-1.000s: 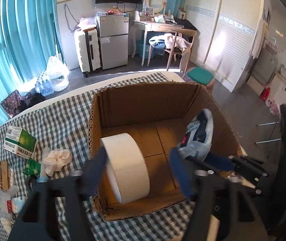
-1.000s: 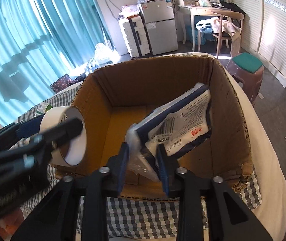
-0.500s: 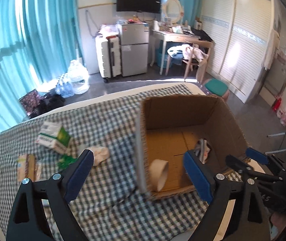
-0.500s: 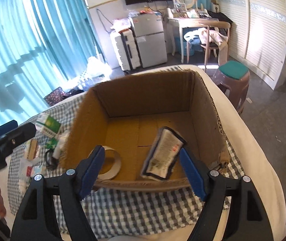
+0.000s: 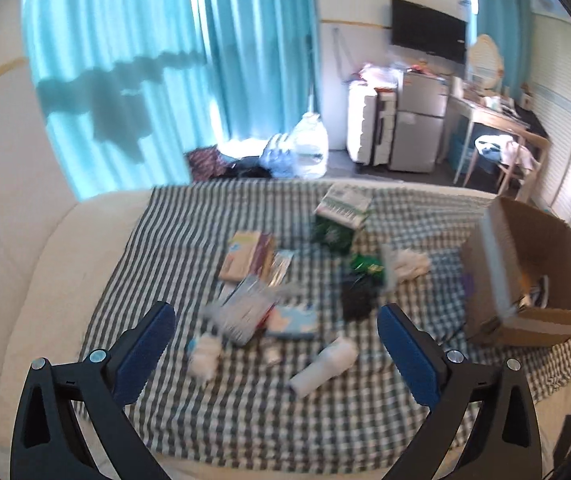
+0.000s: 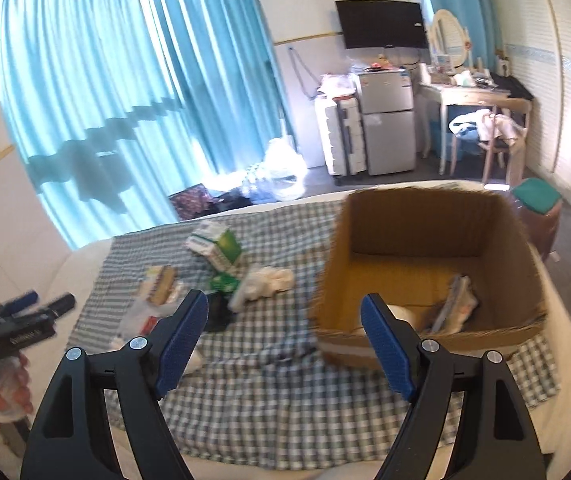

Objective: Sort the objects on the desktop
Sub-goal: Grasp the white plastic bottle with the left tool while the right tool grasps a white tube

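The cardboard box (image 6: 425, 264) is raw brown corrugated board, matt, with rough frayed edges at the rim. Under it lies a checked cloth (image 5: 213, 412), woven fabric, soft and matt, a little wrinkled. The left gripper (image 5: 277, 344) and the right gripper (image 6: 285, 336) have black matt plastic arms, small shiny metal screws and blue pads with a fine rough texture. The white bottle (image 5: 323, 366) looks like smooth plastic. The green and white carton (image 6: 217, 246) is printed paperboard, lightly glossy. The crumpled white rag (image 6: 265, 280) looks like soft cloth
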`<control>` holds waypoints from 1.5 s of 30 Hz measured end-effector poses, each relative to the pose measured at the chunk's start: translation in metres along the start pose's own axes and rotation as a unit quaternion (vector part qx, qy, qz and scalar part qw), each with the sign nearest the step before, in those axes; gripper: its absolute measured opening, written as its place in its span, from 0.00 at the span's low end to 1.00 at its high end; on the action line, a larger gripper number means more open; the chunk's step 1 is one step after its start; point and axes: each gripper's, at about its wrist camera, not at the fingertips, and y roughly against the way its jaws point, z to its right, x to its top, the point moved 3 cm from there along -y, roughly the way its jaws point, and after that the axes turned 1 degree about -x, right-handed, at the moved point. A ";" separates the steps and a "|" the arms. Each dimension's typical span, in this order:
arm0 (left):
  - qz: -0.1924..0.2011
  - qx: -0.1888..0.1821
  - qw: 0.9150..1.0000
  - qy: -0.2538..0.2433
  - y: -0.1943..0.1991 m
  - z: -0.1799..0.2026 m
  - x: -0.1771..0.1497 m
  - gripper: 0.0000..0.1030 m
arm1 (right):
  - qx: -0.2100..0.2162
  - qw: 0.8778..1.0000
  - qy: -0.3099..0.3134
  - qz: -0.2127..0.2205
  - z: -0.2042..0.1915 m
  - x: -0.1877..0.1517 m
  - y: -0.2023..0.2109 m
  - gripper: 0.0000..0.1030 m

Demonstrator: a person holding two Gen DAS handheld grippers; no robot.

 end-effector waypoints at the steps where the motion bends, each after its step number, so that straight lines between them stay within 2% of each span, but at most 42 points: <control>1: -0.006 0.002 1.000 0.006 -0.004 -0.006 -0.009 1.00 | 0.010 1.000 0.000 -0.003 -0.011 -0.006 -0.006 0.77; 5: -0.014 0.007 0.999 0.028 -0.026 -0.021 -0.054 1.00 | 0.016 1.000 0.015 -0.007 -0.041 -0.029 -0.025 0.77; 9: -0.048 -0.002 0.999 0.017 -0.059 -0.010 -0.080 1.00 | 0.020 0.999 0.022 -0.014 -0.055 -0.054 -0.044 0.77; 11: -0.055 -0.004 0.998 0.006 -0.068 -0.001 -0.088 1.00 | 0.019 0.999 0.033 -0.033 -0.063 -0.064 -0.061 0.77; 16: -0.054 -0.018 0.997 -0.044 -0.098 0.031 -0.092 1.00 | 0.011 0.996 0.064 -0.062 -0.071 -0.074 -0.092 0.77; 20: -0.062 -0.020 0.995 -0.077 -0.127 0.049 -0.095 1.00 | 0.019 0.996 0.044 -0.081 -0.068 -0.070 -0.121 0.77; 23: -0.076 -0.034 0.992 -0.092 -0.147 0.059 -0.098 1.00 | 0.024 0.995 0.026 -0.093 -0.065 -0.065 -0.142 0.77; 27: -0.093 -0.039 0.987 -0.121 -0.168 0.066 -0.104 0.96 | 0.020 0.994 0.021 -0.105 -0.064 -0.067 -0.162 0.77; 31: -0.104 -0.058 0.986 -0.115 -0.182 0.064 -0.103 0.94 | 0.021 0.993 0.015 -0.119 -0.061 -0.073 -0.179 0.77; 33: -0.115 -0.071 0.984 -0.112 -0.188 0.065 -0.104 0.90 | 0.022 0.992 0.005 -0.128 -0.058 -0.071 -0.189 0.77; 35: -0.132 -0.081 0.981 -0.114 -0.196 0.067 -0.107 0.70 | 0.027 0.991 -0.008 -0.129 -0.056 -0.065 -0.196 0.77; 36: -0.145 -0.087 0.979 -0.113 -0.201 0.068 -0.111 0.62 | 0.025 0.991 -0.011 -0.128 -0.056 -0.061 -0.200 0.73; 37: -0.149 -0.084 0.979 -0.111 -0.203 0.068 -0.113 0.60 | 0.016 0.992 -0.013 -0.121 -0.055 -0.056 -0.203 0.69; 38: -0.145 -0.084 0.980 -0.109 -0.202 0.069 -0.113 0.59 | 0.010 0.993 -0.013 -0.115 -0.055 -0.052 -0.208 0.60; 39: -0.144 -0.085 0.980 -0.107 -0.202 0.069 -0.113 0.58 | 0.014 0.993 -0.017 -0.118 -0.056 -0.048 -0.215 0.58; 42: -0.143 -0.090 0.982 -0.087 -0.201 0.067 -0.110 0.54 | 0.022 0.990 -0.034 -0.138 -0.057 -0.047 -0.241 0.53; 45: -0.149 -0.096 0.982 -0.059 -0.202 0.063 -0.107 0.54 | 0.020 0.986 -0.044 -0.158 -0.059 -0.051 -0.267 0.52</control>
